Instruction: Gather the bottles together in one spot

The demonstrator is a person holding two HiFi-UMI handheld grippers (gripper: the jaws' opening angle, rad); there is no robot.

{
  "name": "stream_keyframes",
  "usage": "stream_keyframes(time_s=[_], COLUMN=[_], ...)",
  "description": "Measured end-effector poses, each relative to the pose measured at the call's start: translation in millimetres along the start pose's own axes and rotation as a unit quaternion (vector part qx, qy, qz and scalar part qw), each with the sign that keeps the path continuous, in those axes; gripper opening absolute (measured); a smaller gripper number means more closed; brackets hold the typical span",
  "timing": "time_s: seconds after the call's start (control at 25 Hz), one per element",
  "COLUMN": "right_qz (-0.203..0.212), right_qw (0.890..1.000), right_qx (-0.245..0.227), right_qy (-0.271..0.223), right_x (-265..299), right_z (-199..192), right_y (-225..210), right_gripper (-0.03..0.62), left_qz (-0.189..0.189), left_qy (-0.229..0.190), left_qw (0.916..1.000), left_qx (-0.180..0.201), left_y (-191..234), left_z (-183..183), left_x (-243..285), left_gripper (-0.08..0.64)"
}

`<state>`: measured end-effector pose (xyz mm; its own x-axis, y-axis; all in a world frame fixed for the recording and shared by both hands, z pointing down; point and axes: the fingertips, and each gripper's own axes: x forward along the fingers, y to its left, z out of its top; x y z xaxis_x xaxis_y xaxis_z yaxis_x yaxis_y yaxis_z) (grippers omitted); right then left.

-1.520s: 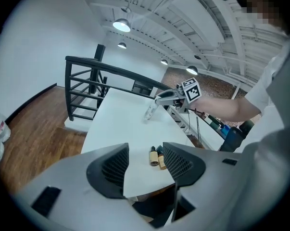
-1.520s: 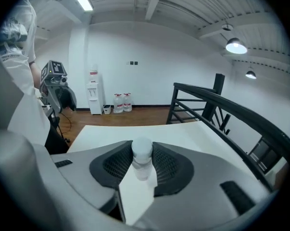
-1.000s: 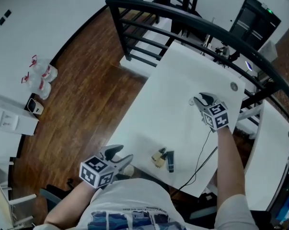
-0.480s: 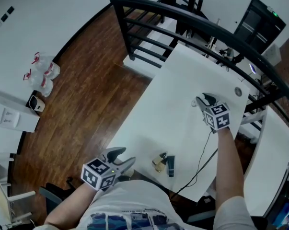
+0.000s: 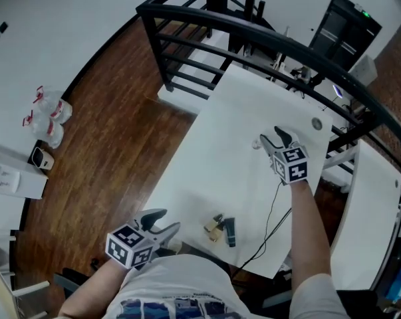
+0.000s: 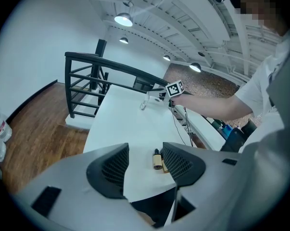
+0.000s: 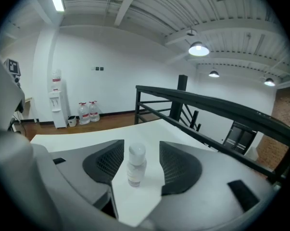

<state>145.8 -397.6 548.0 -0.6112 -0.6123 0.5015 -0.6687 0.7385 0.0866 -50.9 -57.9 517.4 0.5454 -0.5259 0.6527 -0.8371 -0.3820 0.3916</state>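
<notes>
A small clear bottle with a white cap (image 7: pixel 135 166) stands upright on the white table (image 5: pixel 220 151) between the jaws of my right gripper (image 7: pixel 137 171). Those jaws have just been opening, and a gap shows on each side of the bottle. In the head view that gripper (image 5: pixel 270 140) is at the table's far right, with the clear bottle (image 5: pixel 257 145) at its tips. A tan bottle (image 5: pixel 213 226) and a dark bottle (image 5: pixel 229 231) lie side by side near the front edge. My left gripper (image 5: pixel 159 223) hangs open and empty left of them, just off the table's corner; from it the tan bottle (image 6: pixel 157 160) shows beyond the jaws.
A black cable (image 5: pixel 270 224) runs over the table's front right edge. A round grommet (image 5: pixel 316 123) sits at the far right corner. A black railing (image 5: pixel 187 38) borders the far side. Water jugs (image 5: pixel 47 115) stand on the wooden floor, and another white table (image 5: pixel 366 205) is to the right.
My right gripper's jaws stand wider apart around the clear bottle than before. My left gripper and the two lying bottles have kept their places.
</notes>
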Motion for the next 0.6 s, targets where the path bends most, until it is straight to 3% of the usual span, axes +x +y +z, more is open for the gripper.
stream_keyframes(time_s=[0.24, 0.6], right_qz=[-0.051, -0.108], right_qw=[0.998, 0.989], right_qx=[0.033, 0.090], right_qy=[-0.034, -0.053], right_x=[-63, -210], right_z=[13, -2], right_y=[21, 135], right_gripper=[0.255, 0.253], left_qz=[-0.021, -0.069], left_qy=[-0.018, -0.050], left_qw=[0.9994, 0.9932], left_qx=[0.023, 0.080], left_y=[-5, -16], left_z=[1, -6], left_x=[-7, -53], left_gripper=[0.198, 0.198])
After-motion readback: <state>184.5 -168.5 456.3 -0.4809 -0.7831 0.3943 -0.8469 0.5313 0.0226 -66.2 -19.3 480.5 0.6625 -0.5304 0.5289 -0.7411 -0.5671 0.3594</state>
